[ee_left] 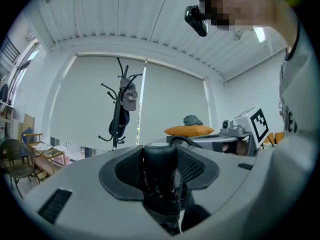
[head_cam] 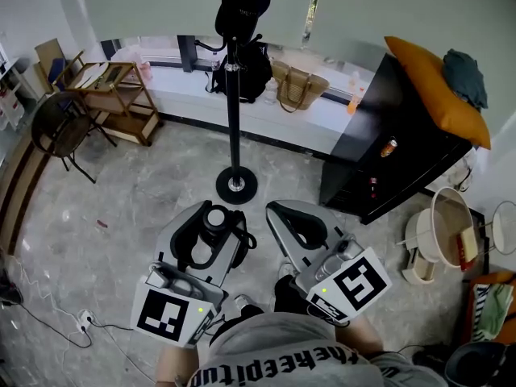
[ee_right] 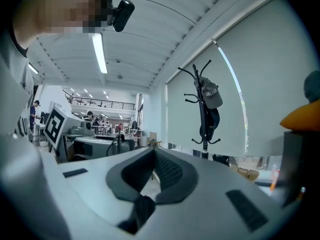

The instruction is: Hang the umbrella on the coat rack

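Left gripper (head_cam: 215,229) clamps umbrella (ee_left: 160,176) btwn jaws; right gripper (head_cam: 282,214) pressed together, empty; coat rack (head_cam: 234,111) ahead.

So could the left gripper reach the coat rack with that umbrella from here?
Probably, though not from this spot: the left gripper holds the umbrella, and the coat rack stands ahead across open floor. A cap hangs there, but other hooks look free.

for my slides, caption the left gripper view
Left tongs grip the black umbrella, coat rack standing ahead.
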{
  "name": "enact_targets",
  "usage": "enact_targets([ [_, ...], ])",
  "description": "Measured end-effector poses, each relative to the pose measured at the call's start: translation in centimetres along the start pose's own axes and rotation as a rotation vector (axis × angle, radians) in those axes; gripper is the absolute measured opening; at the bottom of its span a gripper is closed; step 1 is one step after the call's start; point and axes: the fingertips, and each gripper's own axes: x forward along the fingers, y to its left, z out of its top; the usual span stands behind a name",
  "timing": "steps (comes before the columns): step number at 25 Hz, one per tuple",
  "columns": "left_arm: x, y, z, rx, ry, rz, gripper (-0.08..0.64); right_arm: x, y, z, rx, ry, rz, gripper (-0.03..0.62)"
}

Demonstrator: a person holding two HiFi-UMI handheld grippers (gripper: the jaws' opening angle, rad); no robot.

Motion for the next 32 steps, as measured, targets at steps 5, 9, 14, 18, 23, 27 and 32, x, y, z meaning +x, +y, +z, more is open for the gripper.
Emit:
enact_targets([
  [5, 1.4, 0.4, 0.0, -0.008, -0.002, 0.006, 0.208, 0.0, -1.7, -0.2, 0.030, -0.014, -0.010, 0.012],
  [9, 2.6, 1.3, 0.0, -0.012, -0.008, 0.028, 0.208, 1.2, -2.8, -0.4, 0.020, -0.019, 0.012, 0.012],
  [14, 5.2, 2.6, 0.1, -0.007, 0.004, 0.070, 0.207, 2.9, -5.4, -0.4, 0.028, -0.030, 0.051, 0.012],
  [18, 7.6, 3.7, 0.3, -0.012, -0.015, 0.118, 0.209, 4.1, -8.1, -0.3, 0.022, -0.031, 0.080, 0.012],
  [23, 11.9, 4.5, 0.5, -0.017, -0.021, 0.149, 0.209, 5.5, -12.4, -0.3, 0.019, -0.033, 0.110, 0.012],
  [27, 14.4, 4.7, 0.5, -0.018, -0.015, 0.170, 0.209, 6.3, -15.0, -0.4, 0.022, -0.025, 0.133, 0.012],
  [32, 15.2, 4.8, 0.8, -0.027, -0.031, 0.195, 0.207, 6.8, -15.9, -0.2, 0.017, -0.031, 0.163, 0.012],
])
